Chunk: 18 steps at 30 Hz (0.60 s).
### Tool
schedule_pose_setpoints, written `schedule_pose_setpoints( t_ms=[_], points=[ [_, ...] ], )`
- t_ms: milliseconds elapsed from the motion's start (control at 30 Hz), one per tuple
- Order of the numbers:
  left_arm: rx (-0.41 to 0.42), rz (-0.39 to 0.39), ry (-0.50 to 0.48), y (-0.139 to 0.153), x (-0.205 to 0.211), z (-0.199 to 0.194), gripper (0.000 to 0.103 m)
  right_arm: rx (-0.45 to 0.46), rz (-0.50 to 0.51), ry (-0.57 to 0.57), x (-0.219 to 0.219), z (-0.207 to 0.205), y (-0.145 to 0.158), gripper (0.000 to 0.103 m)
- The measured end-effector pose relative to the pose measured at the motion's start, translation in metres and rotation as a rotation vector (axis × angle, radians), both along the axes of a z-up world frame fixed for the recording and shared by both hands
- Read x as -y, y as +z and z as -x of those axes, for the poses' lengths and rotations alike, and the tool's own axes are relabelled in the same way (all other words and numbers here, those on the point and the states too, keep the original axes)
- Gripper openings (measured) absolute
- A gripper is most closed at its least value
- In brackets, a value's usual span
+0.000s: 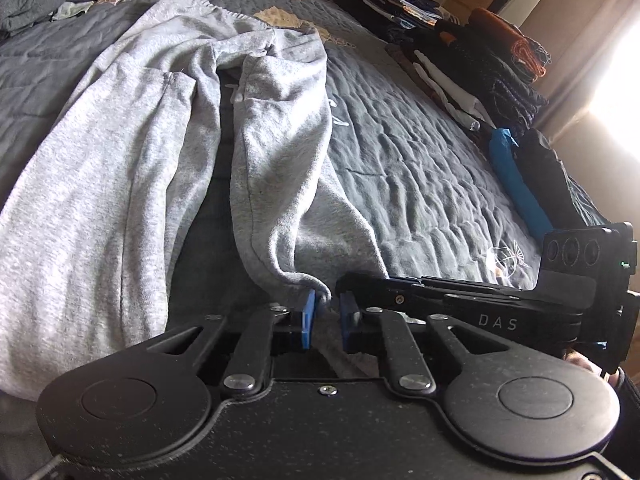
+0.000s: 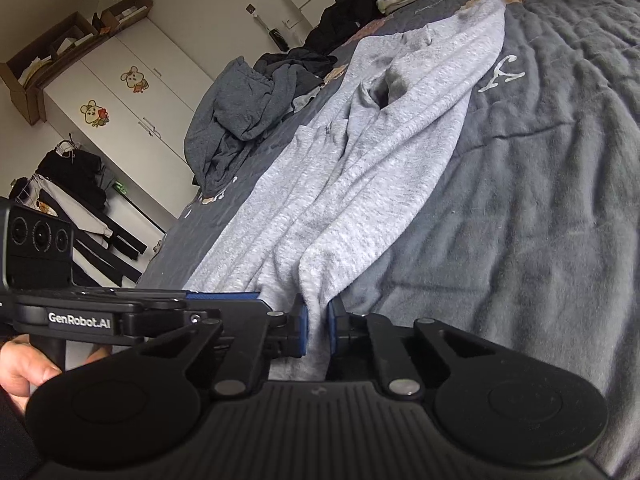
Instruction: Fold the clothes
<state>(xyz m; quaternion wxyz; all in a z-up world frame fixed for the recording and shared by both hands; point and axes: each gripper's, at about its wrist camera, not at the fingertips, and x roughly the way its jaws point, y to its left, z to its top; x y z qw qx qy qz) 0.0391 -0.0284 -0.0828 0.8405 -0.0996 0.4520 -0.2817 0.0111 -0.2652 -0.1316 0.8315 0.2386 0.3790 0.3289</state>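
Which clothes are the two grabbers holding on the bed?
Find the dark grey quilted bed cover. Stretched along it lie the light grey sweatpants, pinched at their near end. They are paler than the crumpled dark grey garment beside them.

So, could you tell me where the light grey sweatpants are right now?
The light grey sweatpants lie stretched along the dark quilt, left of the folded stacks.
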Motion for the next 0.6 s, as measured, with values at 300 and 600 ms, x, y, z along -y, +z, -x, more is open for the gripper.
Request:
schedule_pose_setpoints(
  t_ms=[300, 600],
  points=[
    [0.094, 0.130, -0.024, 0.037, -0.009, 0.008, 0.004, 0.096, -0.002, -0.078, 0.037, 0.009, 0.059, 0.009],
    [0.063, 0.101, -0.084, 0.020, 0.027, 0.012, 0.012, 0.155, 0.100, -0.168, 0.070, 0.010, 0.069, 0.009]
  ],
)
